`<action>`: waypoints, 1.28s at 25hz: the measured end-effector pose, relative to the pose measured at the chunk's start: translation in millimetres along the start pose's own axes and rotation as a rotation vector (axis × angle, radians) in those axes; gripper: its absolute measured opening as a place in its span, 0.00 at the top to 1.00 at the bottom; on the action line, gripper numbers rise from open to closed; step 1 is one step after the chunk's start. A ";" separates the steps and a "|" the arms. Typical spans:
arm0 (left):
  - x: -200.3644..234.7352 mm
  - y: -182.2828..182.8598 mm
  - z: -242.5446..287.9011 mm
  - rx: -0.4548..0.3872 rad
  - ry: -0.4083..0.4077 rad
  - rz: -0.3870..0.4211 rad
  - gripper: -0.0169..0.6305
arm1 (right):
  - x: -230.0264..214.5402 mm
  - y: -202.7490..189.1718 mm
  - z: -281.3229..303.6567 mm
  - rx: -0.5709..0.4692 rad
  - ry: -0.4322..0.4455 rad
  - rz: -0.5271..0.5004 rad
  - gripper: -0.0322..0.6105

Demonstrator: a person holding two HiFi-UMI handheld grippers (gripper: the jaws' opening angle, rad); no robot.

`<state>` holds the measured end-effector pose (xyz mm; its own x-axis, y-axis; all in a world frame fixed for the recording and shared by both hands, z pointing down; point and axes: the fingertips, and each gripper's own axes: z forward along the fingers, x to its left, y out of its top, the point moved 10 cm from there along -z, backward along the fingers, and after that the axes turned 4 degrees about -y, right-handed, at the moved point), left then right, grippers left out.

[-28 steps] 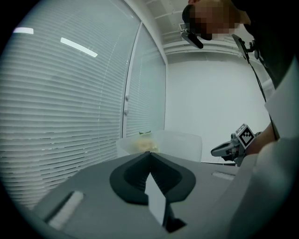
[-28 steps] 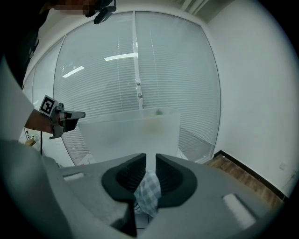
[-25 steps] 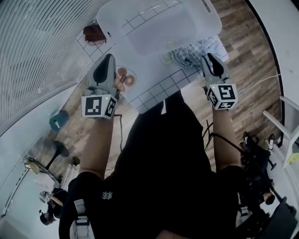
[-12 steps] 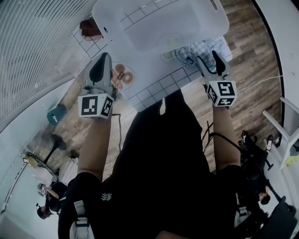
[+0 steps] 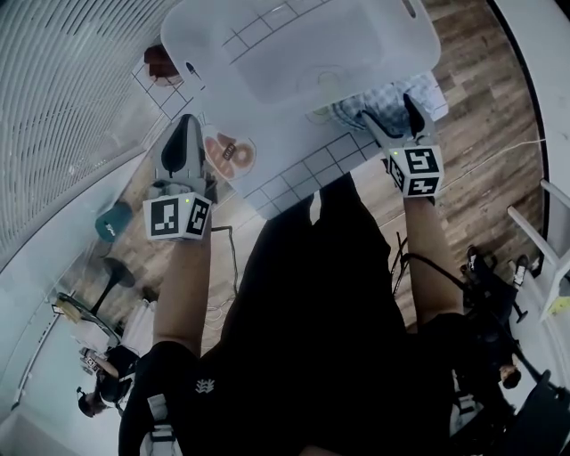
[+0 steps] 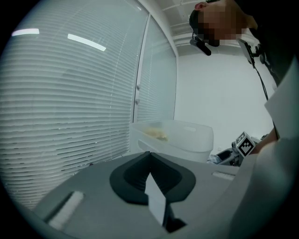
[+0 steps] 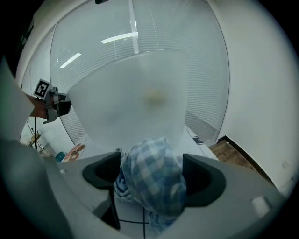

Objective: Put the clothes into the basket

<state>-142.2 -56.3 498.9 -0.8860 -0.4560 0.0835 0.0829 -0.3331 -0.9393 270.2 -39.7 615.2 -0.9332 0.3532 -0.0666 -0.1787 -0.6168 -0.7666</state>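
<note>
- The basket (image 5: 223, 22), a pale see-through tub, stands on the white gridded table (image 5: 303, 165); something small and yellowish lies inside it, too blurred to name.
- The checked cloth (image 7: 156, 186) lies bunched on the table, just outside the basket's near wall, toward the person's right.
- The right gripper (image 7: 150, 170) is at that same near-right corner of the basket. Its jaws are spreading wide, with the cloth heaped between them and neither pad clearly pressing on it.
- The left gripper (image 6: 149, 161) is held off the basket's near-left corner, well apart from the cloth. Its jaws are pressed together with nothing between them.
- A plate (image 5: 229, 151) of brown pastries sits on the table just beside the basket's near-left corner, next to the left gripper.
</note>
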 end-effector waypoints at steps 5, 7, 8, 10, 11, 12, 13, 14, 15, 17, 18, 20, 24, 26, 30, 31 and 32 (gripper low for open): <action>-2.5 -5.3 -2.5 0.018 0.013 -0.001 0.96 | -4.1 -7.1 8.7 0.021 -0.007 0.030 0.32; -3.9 -6.3 -2.0 0.023 0.017 -0.001 0.96 | -6.7 -9.4 12.7 0.039 -0.002 0.027 0.32; -4.5 -6.8 -1.5 0.025 0.019 0.000 0.96 | -8.2 -10.4 14.6 0.051 0.002 0.026 0.32; -5.9 -7.8 -0.3 0.030 0.023 0.000 0.96 | -12.0 -12.4 18.2 0.076 0.019 0.041 0.34; -6.7 -8.2 0.1 0.032 0.026 -0.001 0.96 | -14.3 -13.7 19.9 0.090 0.031 0.058 0.35; -7.6 -8.6 0.2 0.033 0.030 -0.002 0.96 | -16.6 -15.1 21.0 0.102 0.043 0.073 0.37; -8.7 -8.8 -0.2 0.032 0.034 -0.005 0.96 | -18.4 -16.2 21.3 0.111 0.052 0.080 0.39; -9.9 -8.7 -1.0 0.031 0.038 -0.007 0.96 | -19.5 -16.9 21.1 0.117 0.059 0.081 0.41; -11.3 -8.1 -2.1 0.029 0.042 -0.009 0.96 | -20.4 -17.0 20.4 0.119 0.066 0.078 0.44; -14.6 -4.8 -5.2 0.019 0.055 -0.010 0.96 | -21.7 -15.4 18.3 0.118 0.077 0.072 0.52; -16.5 -2.2 -7.4 0.013 0.062 -0.008 0.96 | -22.0 -14.1 17.2 0.116 0.081 0.070 0.57; -20.0 3.9 -13.3 0.000 0.076 -0.002 0.96 | -21.2 -12.1 14.2 0.114 0.083 0.064 0.66; -21.0 16.1 -26.4 -0.017 0.108 0.013 0.96 | -19.3 -9.6 7.7 0.096 0.069 0.079 0.76; -20.5 21.8 -32.5 -0.024 0.120 0.018 0.96 | -18.6 -8.7 2.8 0.091 0.061 0.093 0.78; -22.6 31.2 -42.5 -0.044 0.125 0.020 0.96 | -14.1 -8.5 -11.6 0.076 0.078 0.108 0.79; -23.6 34.0 -43.8 -0.052 0.120 0.022 0.96 | -13.0 -8.0 -16.3 0.066 0.080 0.107 0.79; -24.7 37.1 -44.6 -0.060 0.112 0.026 0.96 | -12.3 -7.1 -21.2 0.055 0.077 0.105 0.79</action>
<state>-137.6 -20.6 447.2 -0.9296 -0.3678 0.0241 0.0823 -0.2708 -0.9591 289.6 -24.8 607.8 -0.9214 0.3364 -0.1945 -0.1005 -0.6900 -0.7168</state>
